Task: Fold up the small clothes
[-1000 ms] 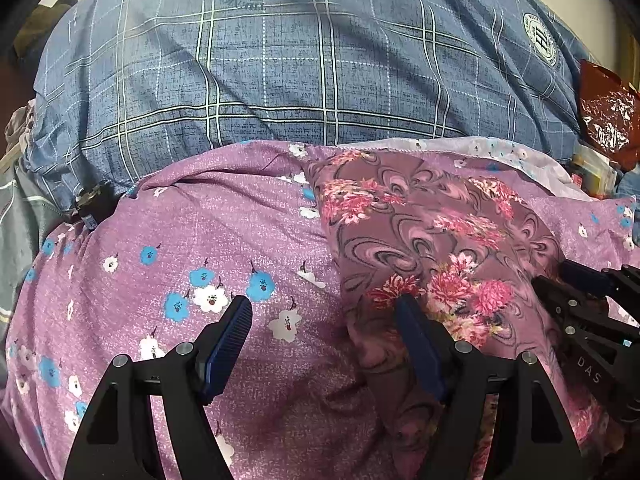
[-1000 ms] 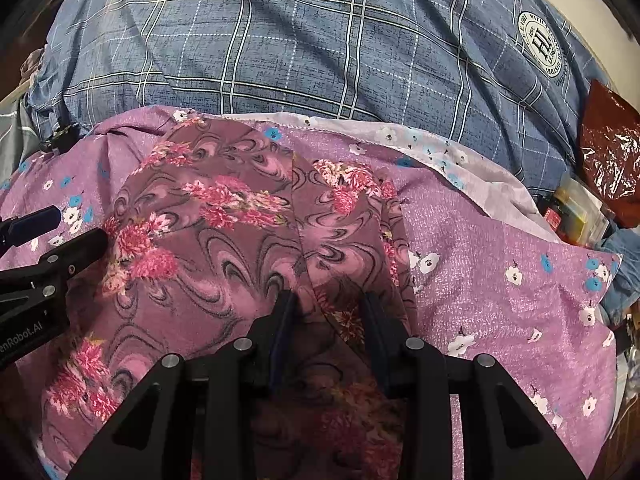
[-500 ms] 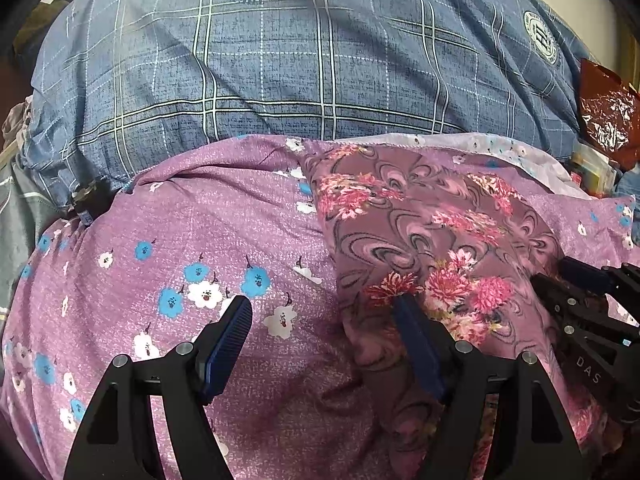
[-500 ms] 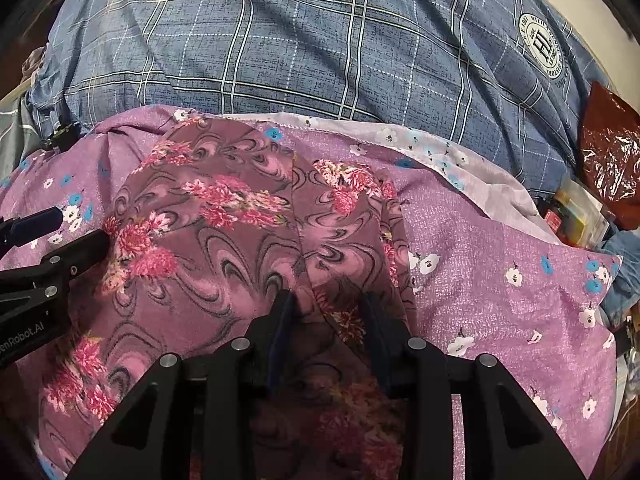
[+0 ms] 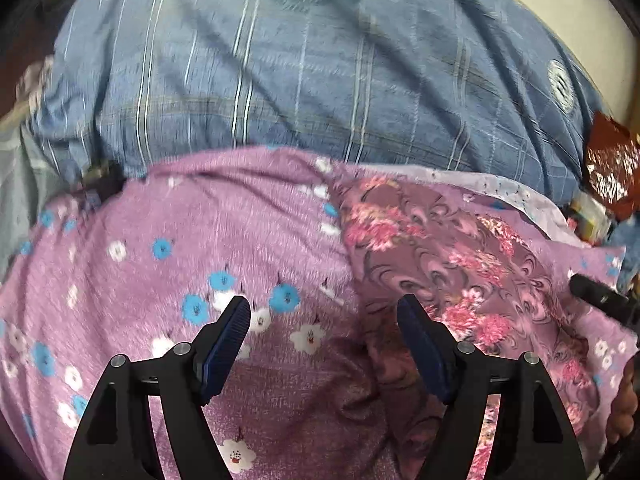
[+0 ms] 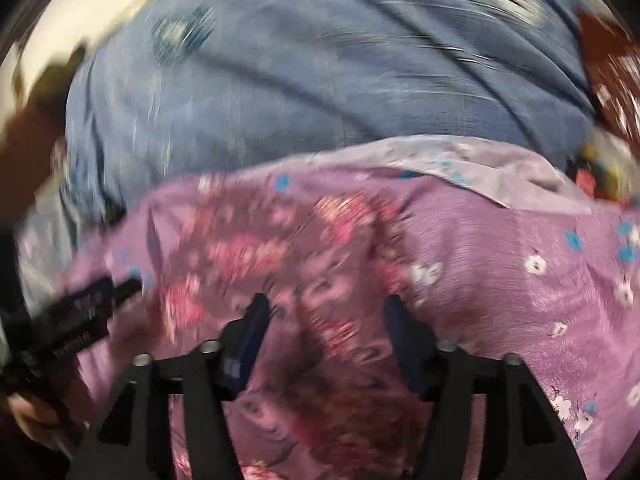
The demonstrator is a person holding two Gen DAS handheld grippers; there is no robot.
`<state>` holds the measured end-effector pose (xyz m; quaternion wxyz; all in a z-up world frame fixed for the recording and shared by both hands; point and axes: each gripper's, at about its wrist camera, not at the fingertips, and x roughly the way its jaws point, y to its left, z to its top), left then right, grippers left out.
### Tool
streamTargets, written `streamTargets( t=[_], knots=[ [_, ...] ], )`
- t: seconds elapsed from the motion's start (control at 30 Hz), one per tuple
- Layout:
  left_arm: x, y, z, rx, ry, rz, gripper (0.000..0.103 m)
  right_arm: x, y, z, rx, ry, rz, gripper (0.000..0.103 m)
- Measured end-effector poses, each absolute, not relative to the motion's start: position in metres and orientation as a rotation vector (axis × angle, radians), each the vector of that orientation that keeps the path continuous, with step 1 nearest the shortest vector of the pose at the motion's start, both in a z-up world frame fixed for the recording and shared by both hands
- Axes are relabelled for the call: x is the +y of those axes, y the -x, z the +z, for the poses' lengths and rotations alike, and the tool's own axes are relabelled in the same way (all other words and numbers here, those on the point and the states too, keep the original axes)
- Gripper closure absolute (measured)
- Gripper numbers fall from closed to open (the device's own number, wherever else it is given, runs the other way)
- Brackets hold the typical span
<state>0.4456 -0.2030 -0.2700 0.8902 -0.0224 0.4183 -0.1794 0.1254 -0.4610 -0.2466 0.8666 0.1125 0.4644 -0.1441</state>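
A mauve garment with pink flowers and swirls (image 5: 452,264) lies folded on a purple cloth with blue and white flowers (image 5: 192,264). My left gripper (image 5: 324,316) is open above the garment's left edge, with its right finger over the garment and its left finger over the purple cloth. In the blurred right wrist view the garment (image 6: 280,256) lies under my right gripper (image 6: 326,312), which is open with the fabric lying between its fingers. The right gripper's tip shows at the right edge of the left wrist view (image 5: 596,300).
A blue plaid bedsheet (image 5: 320,92) covers the bed behind the cloths. A red foil packet (image 5: 612,168) and small items lie at the far right. The left gripper shows at the left of the right wrist view (image 6: 80,316).
My right gripper has opened and let go of the garment, and it is moving fast, so its view is blurred. My left gripper has drawn back a little.
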Motion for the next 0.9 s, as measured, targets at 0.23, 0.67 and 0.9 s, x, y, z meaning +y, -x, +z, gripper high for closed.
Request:
streamTargets(
  t=[0.23, 0.67, 0.9],
  knots=[
    [-0.209, -0.457, -0.280, 0.946, 0.060, -0.448, 0.029, -0.513, -0.133, -0.271, 1.008, -0.530, -0.263, 0.035],
    [-0.215, -0.459, -0.286, 1.010, 0.133, -0.624, 0.029, -0.528, -0.132, -0.303, 1.083, -0.711, -0.108, 0.028],
    [-0.211, -0.467, -0.294, 1.030, 0.178, -0.634, 0.033, -0.521, -0.131, -0.309, 1.126, -0.672, -0.092, 0.030]
  ],
)
